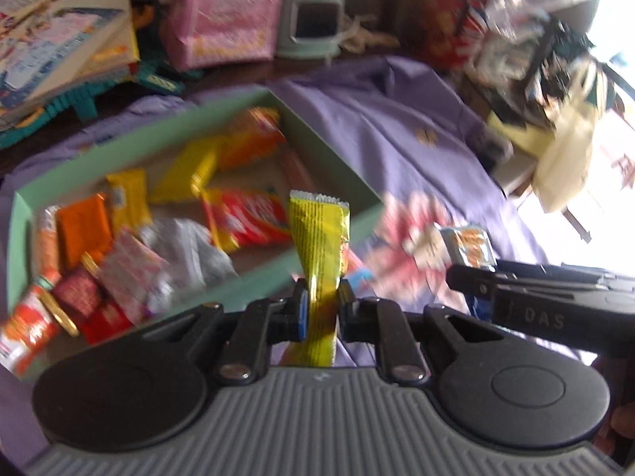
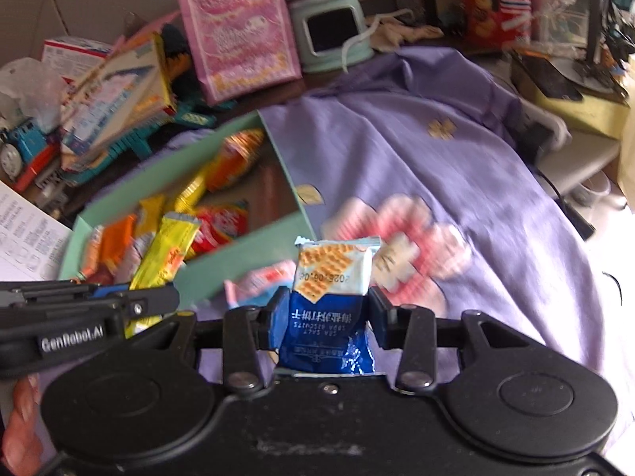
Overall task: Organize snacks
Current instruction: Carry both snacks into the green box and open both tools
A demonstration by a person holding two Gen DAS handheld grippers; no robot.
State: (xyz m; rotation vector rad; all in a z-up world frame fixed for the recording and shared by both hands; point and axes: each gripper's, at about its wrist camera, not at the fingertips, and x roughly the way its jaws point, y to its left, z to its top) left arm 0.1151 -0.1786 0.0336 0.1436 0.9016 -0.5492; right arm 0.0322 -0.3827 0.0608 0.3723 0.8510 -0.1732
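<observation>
A purple cloth [image 2: 456, 166] covers the tabletop; a pink gift bag [image 2: 238, 35], stacked books [image 2: 115, 99] and a mint appliance [image 2: 333, 35] crowd its far edge. The left tool [image 1: 322, 305] pinches a yellow stick packet [image 1: 320, 246] at the near wall of the green box [image 1: 254, 273] of snacks. The right tool [image 2: 328, 309] clamps a blue biscuit packet [image 2: 331, 289] just right of it. Pink packets [image 2: 412, 246] beyond are blurred.

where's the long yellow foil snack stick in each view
Left wrist view: the long yellow foil snack stick stands centre frame, clamped upright in the left gripper.
Right wrist view: the same stick is lower left, slanting up out of the left gripper over the box's near edge.
Shared landmark: the pale green cardboard box of snacks, behind the stick in both.
</observation>
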